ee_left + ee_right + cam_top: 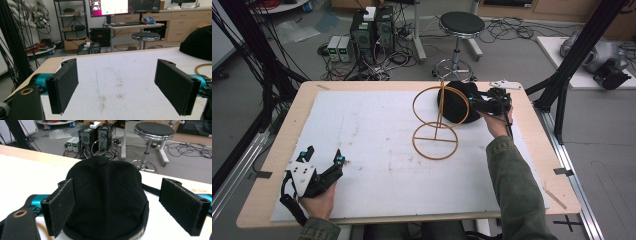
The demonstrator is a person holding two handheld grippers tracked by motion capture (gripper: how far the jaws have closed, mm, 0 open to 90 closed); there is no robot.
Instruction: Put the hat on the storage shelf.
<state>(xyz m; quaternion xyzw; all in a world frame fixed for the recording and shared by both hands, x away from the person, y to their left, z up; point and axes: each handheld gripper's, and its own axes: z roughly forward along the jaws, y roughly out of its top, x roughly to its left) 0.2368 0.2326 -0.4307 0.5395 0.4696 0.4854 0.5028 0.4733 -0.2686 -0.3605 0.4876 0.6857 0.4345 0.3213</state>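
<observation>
A black cap (454, 106) lies on the white mat at the far right of the table, seen close up in the right gripper view as the cap (107, 192). Just in front of it stands a golden wire stand (435, 131) with a round base and an upright ring. My right gripper (475, 103) is open at the cap's right side, and the cap's back sits between its two black pads (61, 205). My left gripper (323, 155) rests open at the near left of the mat, with nothing between its pads (63, 85). The cap (197, 42) and a bit of the stand's base (203, 66) show at the right of the left gripper view.
The white mat (372, 145) covers most of the wooden table (277, 145). Beyond the far edge stand a black stool (459, 30), computer towers (372, 30) and loose cables. Black frame posts (562, 85) rise at the table's right.
</observation>
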